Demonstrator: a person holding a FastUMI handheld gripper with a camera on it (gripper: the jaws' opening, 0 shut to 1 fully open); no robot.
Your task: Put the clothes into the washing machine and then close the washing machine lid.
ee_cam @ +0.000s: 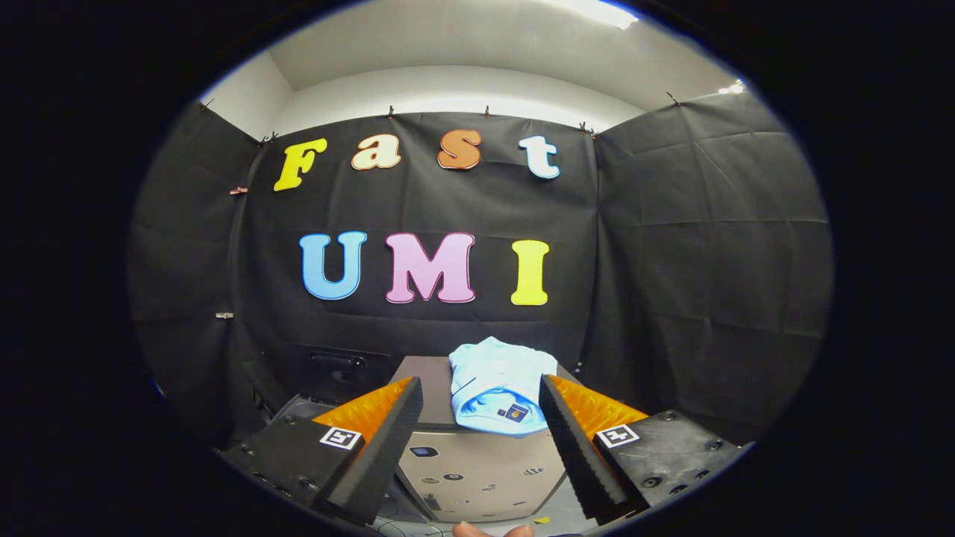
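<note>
Folded blue shirt (496, 388) lies on washing machine (477, 470) top, near front edge. Tongs (481, 406) spread wide, empty, lined up to pinch it.

A light blue garment (496, 388) lies folded in a loose bundle on top of the washing machine (477, 477). It has a small dark patch with a badge near its front edge, and this edge hangs a little over the front rim of the machine. The washing machine is a grey box with a flat top and a pale front panel that carries some small marks. Its lid lies flat and closed under the garment.
</note>
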